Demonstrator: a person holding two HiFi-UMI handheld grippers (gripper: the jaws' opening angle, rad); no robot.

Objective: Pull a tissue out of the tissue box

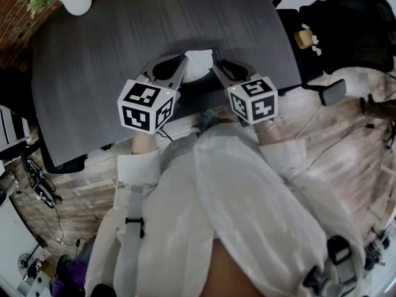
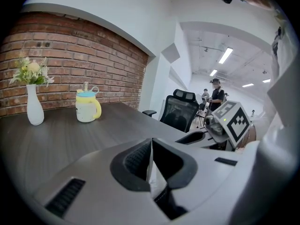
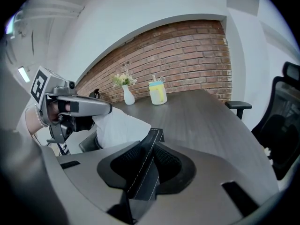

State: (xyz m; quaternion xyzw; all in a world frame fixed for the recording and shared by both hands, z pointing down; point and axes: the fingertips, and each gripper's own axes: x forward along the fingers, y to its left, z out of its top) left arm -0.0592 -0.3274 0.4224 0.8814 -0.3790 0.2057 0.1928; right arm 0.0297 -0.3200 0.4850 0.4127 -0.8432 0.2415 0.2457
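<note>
tissue (image 3: pixel 119 128): white sheet, sticking up out of the tissue box (image 3: pixel 155 136), top end running into the left gripper (image 2: pixel 151 146)
tissue box: black with pale stitching, sitting near the near edge of the table (image 1: pixel 93 73), between the two grippers
left gripper: jaws squeezing together on the thin white tissue, which is showing as a sliver between the pads
right gripper (image 3: pixel 147 159): jaws clamping the stitched rim of the tissue box, gripping it on both sides
table: dark wood grain, carrying the tissue box
vase (image 1: pixel 74 2): white with flowers, standing at the far corner, well apart from the tissue box
cup (image 2: pixel 87 108): yellow handle, standing near the vase by the brick wall
chair (image 2: pixel 180 112): black, standing at the table's side
</note>
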